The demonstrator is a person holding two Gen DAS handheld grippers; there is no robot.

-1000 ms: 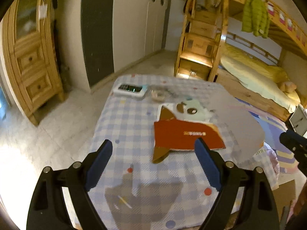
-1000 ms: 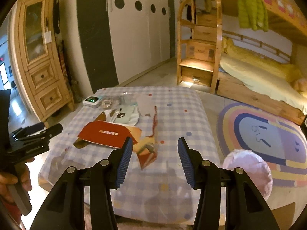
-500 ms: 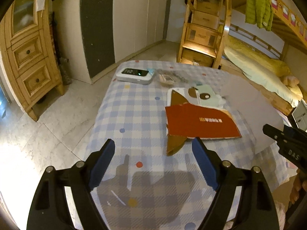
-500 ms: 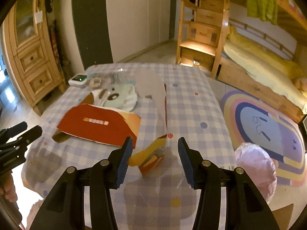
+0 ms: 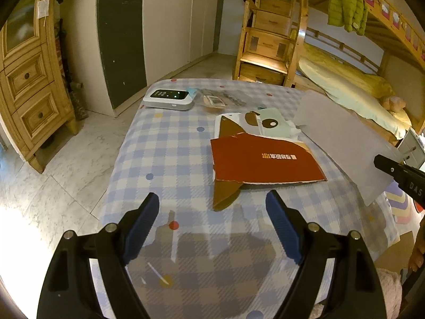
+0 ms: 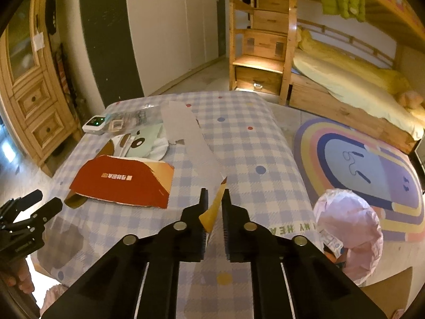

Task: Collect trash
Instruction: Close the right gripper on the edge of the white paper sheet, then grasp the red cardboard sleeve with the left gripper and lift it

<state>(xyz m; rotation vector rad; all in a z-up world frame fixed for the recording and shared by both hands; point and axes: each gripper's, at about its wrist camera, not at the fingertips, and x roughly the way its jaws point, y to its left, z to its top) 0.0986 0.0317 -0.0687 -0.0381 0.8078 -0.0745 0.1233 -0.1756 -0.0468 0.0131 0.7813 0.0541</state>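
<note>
A torn red cardboard box (image 5: 263, 162) lies flat on the checked table (image 5: 170, 148), also in the right wrist view (image 6: 124, 180). Behind it lies a pale green wrapper (image 5: 265, 122). My left gripper (image 5: 212, 207) is open and empty, just short of the red box. My right gripper (image 6: 214, 199) is shut on the near end of a long grey cardboard strip (image 6: 191, 138), whose orange inner side (image 6: 212, 212) shows between the fingers. The strip (image 5: 342, 141) rises at the right in the left wrist view.
A white device with green lights (image 5: 168, 98) and clear plastic packets (image 5: 223, 100) sit at the table's far end. A pink-lined trash bin (image 6: 348, 226) stands on the floor right of the table, by a rainbow rug (image 6: 372, 164). A bunk bed (image 6: 345, 79) is behind.
My right gripper has closed on the near end of the cardboard strip, which lay between open fingers before. My left gripper has moved closer to the table and tilted down.
</note>
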